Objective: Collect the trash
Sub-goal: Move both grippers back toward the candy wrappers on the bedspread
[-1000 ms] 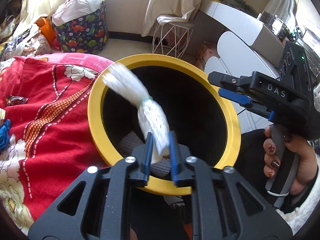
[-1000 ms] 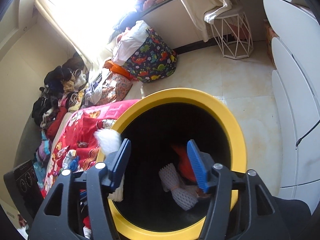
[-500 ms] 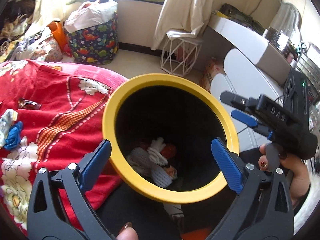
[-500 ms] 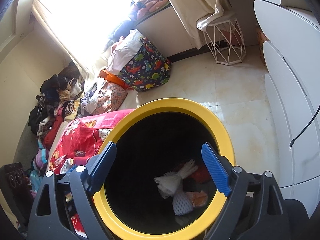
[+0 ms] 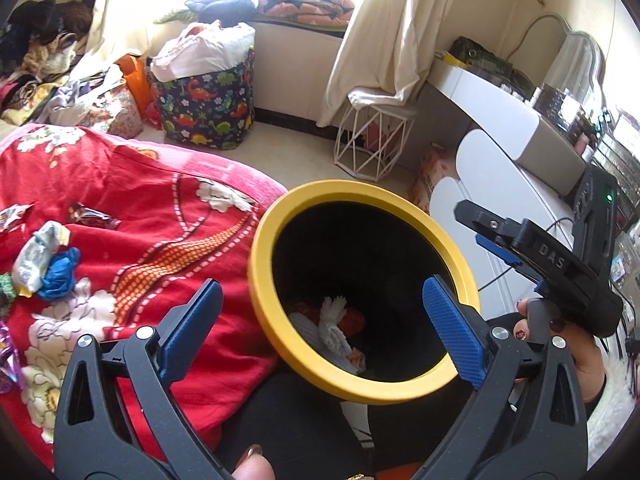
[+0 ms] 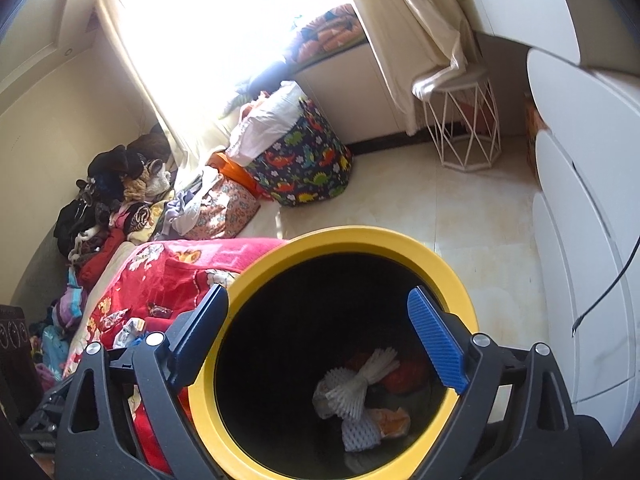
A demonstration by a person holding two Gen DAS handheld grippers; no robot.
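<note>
A yellow-rimmed black bin (image 5: 258,276) (image 6: 372,236) stands beside a red flowered blanket (image 5: 140,240) (image 6: 168,272). White foam netting (image 5: 332,326) (image 6: 360,384) and orange scraps lie at its bottom. My left gripper (image 5: 322,284) hangs open and empty over the bin's near left rim. Over the bin mouth, my right gripper (image 6: 318,291) (image 5: 470,224) has its jaws opening with nothing between them. On the blanket lie a white wrapper (image 5: 38,252), a crumpled blue piece (image 5: 60,274) and a dark wrapper (image 5: 94,214); the right wrist view shows wrappers (image 6: 128,326) too.
A dinosaur-print basket (image 5: 204,112) (image 6: 308,168) and a white wire stool (image 5: 372,140) (image 6: 464,128) stand by the far wall. White cabinets (image 5: 492,176) (image 6: 580,240) line the right side. Clothes (image 6: 108,200) pile up at the left. A person's hand (image 5: 560,344) grips the right gripper's handle.
My left gripper let go of the white foam netting, which fell into the bin, then opened wide and drew up and back. The right gripper's jaws spread wider.
</note>
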